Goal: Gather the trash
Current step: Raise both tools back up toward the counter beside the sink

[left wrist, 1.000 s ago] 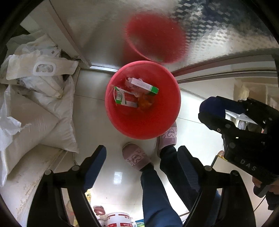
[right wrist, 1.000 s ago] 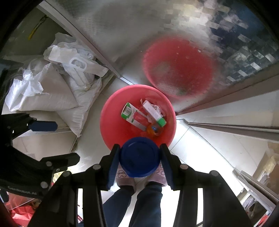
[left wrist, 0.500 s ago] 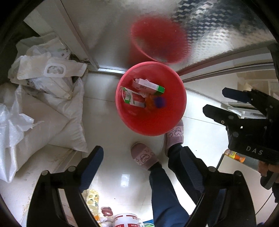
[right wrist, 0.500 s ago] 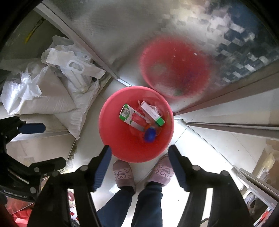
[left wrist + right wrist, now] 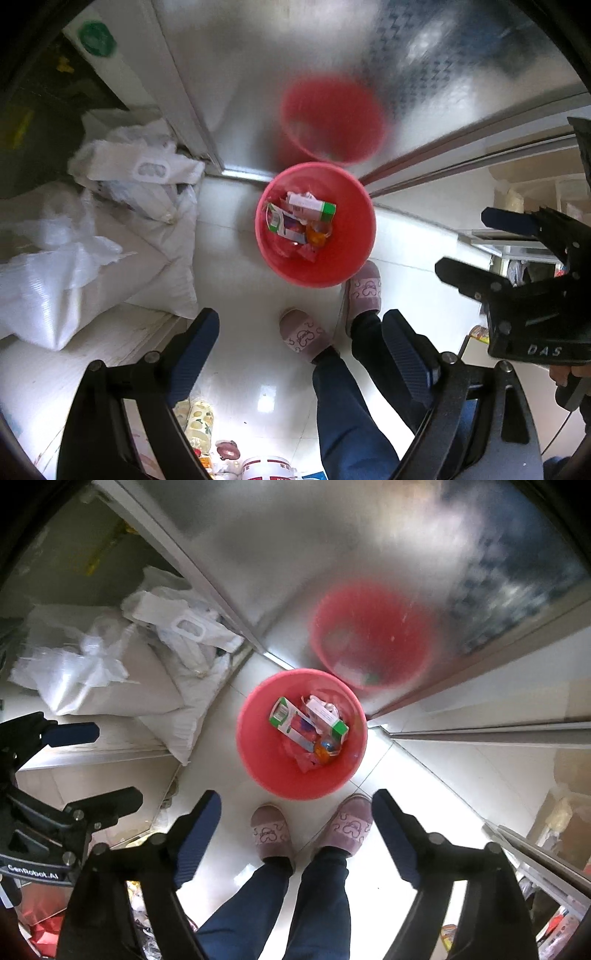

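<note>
Right tool emptied, lid gone into bucket

Bucket on the floor, against the metal door

Cartons lie in the bucket; slippers stand just below it, sacks piled to its left along the floor's edge.

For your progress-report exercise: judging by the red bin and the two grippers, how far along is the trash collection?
Done: the red bin already holds cartons and wrappers. In hand: nothing; the right gripper, whose jaws have just been opening, and the left gripper are both open and empty above it. Left: no loose trash shows on the floor near the bin.
</note>
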Demonstrator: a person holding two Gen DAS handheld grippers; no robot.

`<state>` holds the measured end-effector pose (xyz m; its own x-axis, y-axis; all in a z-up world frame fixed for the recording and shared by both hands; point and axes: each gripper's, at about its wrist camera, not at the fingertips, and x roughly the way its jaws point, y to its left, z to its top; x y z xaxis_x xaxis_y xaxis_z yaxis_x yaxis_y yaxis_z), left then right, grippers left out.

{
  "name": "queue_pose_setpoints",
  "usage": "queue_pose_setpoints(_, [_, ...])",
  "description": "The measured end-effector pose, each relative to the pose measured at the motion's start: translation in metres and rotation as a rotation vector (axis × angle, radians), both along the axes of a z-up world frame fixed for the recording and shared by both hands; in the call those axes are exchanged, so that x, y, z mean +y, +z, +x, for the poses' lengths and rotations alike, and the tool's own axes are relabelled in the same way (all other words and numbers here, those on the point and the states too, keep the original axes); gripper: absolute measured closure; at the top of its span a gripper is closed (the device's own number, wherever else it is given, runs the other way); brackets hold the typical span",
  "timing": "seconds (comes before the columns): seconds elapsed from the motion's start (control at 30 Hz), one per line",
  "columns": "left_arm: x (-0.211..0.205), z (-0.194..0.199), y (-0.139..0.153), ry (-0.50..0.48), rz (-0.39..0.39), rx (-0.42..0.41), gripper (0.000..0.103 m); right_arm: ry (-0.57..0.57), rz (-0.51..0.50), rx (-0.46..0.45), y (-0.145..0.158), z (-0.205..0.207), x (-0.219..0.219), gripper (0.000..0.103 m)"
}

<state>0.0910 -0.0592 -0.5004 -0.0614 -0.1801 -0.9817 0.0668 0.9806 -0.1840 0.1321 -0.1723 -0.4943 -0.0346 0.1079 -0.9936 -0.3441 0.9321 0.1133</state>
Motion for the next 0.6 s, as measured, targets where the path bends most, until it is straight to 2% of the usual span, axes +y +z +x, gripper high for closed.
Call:
queue_pose_setpoints(0.1, [0.003,-0.006,0.04,0.02,-0.003,-0.041,0.001,0.014,0.01,-0.004,0.028,-0.006,0.002,0.016])
queue_pose_setpoints(0.17, [0.003,-0.011,0.065,0.035,-0.003,-0.061,0.001,0.027,-0.015,0.001,0.049,-0.011,0.004,0.013])
queue_pose_setpoints(0.2, [0.004,-0.014,0.078,0.011,-0.099,-0.064,0.001,0.03,-0.024,0.005,0.061,-0.014,0.005,0.011])
queue_pose_setpoints(0.23, [0.005,-0.018,0.094,0.014,-0.101,-0.073,0.001,0.032,-0.018,0.002,0.076,-0.018,0.005,0.009])
queue_pose_setpoints(0.27, [0.006,-0.022,0.112,0.018,-0.07,-0.092,0.0,0.039,-0.012,-0.007,0.094,-0.021,0.006,0.007])
queue_pose_setpoints(0.43, [0.013,-0.045,0.197,0.047,-0.071,-0.178,0.0,0.069,-0.001,-0.061,0.171,-0.041,0.012,0.001])
queue_pose_setpoints(0.5, [0.015,-0.055,0.23,0.063,-0.026,-0.228,0.0,0.067,0.013,-0.082,0.195,-0.046,0.013,0.001])
queue_pose_setpoints(0.6, [0.021,-0.065,0.264,0.097,-0.027,-0.267,0.0,0.078,0.03,-0.128,0.233,-0.051,0.017,0.001])
